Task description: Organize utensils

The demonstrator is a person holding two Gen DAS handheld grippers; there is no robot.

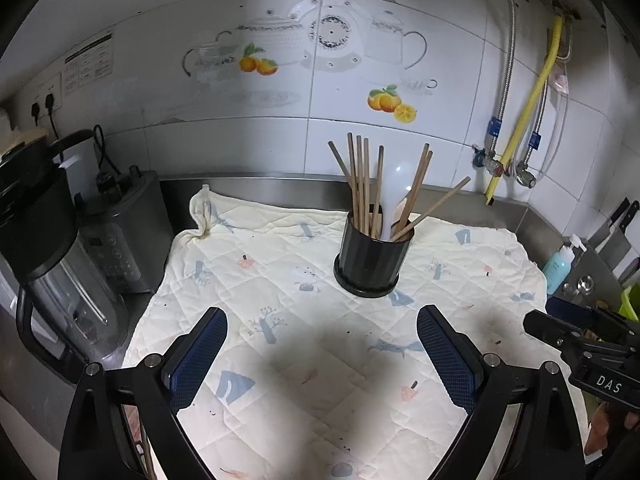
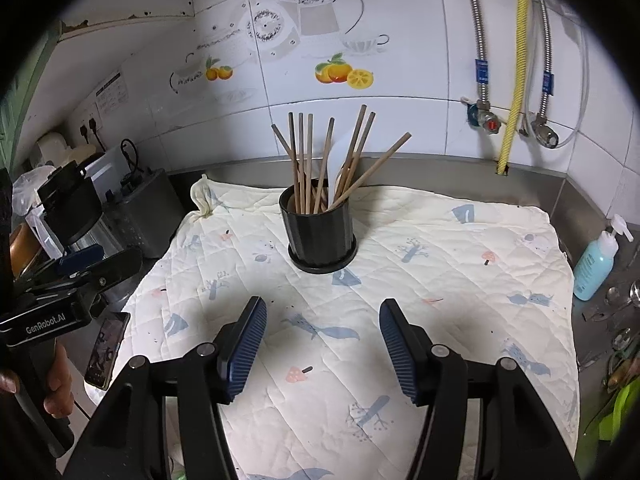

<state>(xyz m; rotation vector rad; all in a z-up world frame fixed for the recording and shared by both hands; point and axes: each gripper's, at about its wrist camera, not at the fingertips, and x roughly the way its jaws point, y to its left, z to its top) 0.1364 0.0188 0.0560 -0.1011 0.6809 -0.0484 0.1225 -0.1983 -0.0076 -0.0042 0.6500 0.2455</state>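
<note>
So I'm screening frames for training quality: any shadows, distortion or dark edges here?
Left wrist view: a big soft shadow on the cloth between the left claw pads, black fisheye corners. Right wrist view: fainter shadows, bowed wall tiles, same dark rim.

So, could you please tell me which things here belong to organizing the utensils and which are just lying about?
Part of the job:
- black holder
- wooden chopsticks standing in it
- white spoon in it
- quilted cloth beneath
- left claw and right claw, both open and empty

Just lying about:
- blender
- blue soap bottle
- phone
</note>
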